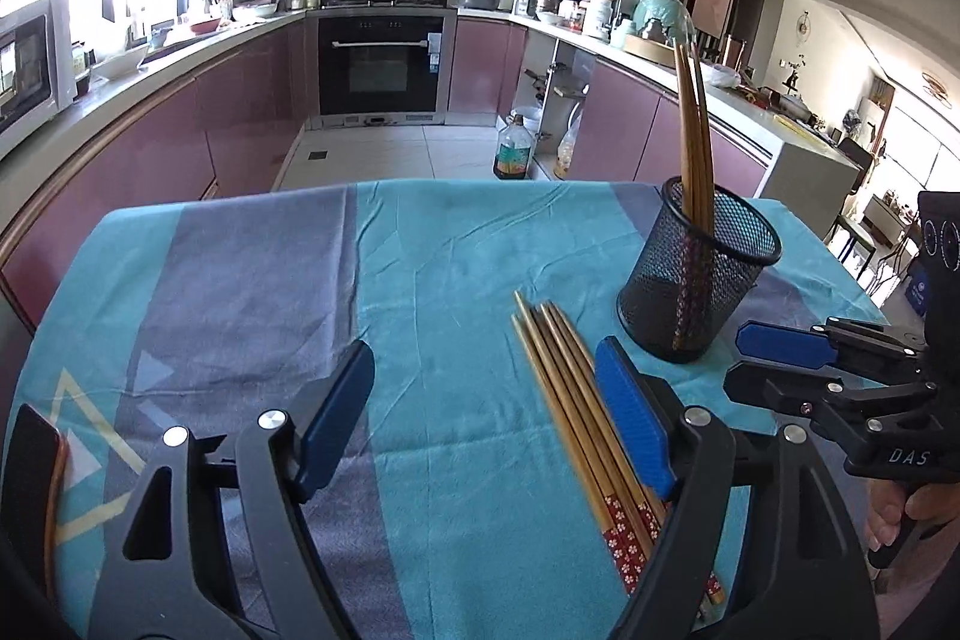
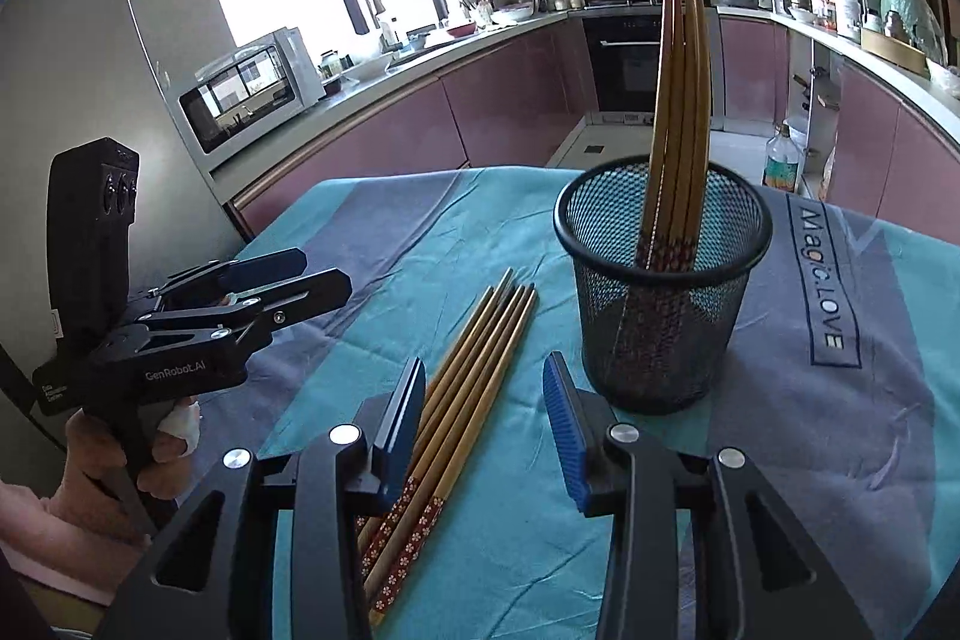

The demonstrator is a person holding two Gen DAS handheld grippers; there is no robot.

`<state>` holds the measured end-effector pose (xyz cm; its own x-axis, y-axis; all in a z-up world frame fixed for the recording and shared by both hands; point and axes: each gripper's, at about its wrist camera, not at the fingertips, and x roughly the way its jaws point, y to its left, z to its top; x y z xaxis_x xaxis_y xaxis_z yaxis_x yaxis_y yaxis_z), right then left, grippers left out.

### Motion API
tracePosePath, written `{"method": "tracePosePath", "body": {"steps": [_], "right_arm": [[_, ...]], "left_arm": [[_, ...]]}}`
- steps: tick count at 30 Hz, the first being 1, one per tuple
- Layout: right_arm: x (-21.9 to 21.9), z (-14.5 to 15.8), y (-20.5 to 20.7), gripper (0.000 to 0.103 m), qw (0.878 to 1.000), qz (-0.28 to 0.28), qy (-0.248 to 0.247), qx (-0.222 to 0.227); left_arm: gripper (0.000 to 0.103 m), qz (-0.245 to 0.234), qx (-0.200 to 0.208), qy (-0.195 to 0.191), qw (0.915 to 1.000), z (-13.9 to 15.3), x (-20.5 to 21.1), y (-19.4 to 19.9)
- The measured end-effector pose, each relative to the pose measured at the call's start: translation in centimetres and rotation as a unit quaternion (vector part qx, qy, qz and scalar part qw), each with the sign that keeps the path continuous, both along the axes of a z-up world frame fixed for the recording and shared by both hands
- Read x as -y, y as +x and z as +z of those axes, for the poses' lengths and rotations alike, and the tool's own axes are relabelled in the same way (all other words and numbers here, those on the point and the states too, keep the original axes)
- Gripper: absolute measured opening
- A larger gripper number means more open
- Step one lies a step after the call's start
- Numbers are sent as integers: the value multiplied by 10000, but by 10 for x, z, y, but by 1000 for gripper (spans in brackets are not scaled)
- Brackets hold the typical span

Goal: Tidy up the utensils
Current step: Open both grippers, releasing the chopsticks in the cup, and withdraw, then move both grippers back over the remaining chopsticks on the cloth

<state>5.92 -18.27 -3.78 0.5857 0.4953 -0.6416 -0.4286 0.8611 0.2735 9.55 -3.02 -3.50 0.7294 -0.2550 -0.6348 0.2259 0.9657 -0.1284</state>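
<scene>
Several bamboo chopsticks (image 1: 567, 388) (image 2: 474, 346) with red flowered ends lie side by side on the blue tablecloth. A black mesh cup (image 1: 699, 280) (image 2: 663, 322) stands just right of them and holds several upright chopsticks (image 1: 696, 130) (image 2: 678, 100). My left gripper (image 1: 485, 358) (image 2: 324, 271) is open and low over the cloth; the loose chopsticks lie beside its right finger (image 1: 630, 412), and the pads press on nothing. My right gripper (image 2: 485, 364) (image 1: 738, 358) is open over the same bundle, whose shafts pass under its left finger (image 2: 402, 418).
The tablecloth (image 1: 252, 292) (image 2: 840, 448) covers a small table whose far edge drops to the kitchen floor. A dark flat object (image 1: 30, 460) lies at the left edge. An oil bottle (image 1: 513, 154) stands on the floor beyond. A person's hand (image 2: 90, 460) holds the left gripper's handle.
</scene>
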Motion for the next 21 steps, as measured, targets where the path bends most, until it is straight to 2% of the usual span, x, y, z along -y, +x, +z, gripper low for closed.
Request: {"method": "tracePosePath", "body": {"steps": [7,21], "right_arm": [[-7,-15,-1,39,9996,-28,-46,-271],[-15,-28,-2,38,9988,-153,-138,-453]], "left_arm": [[75,-19,-316,128,9994,-24,13,-2],[74,-112,-610,326,9975,-41,36,5]]}}
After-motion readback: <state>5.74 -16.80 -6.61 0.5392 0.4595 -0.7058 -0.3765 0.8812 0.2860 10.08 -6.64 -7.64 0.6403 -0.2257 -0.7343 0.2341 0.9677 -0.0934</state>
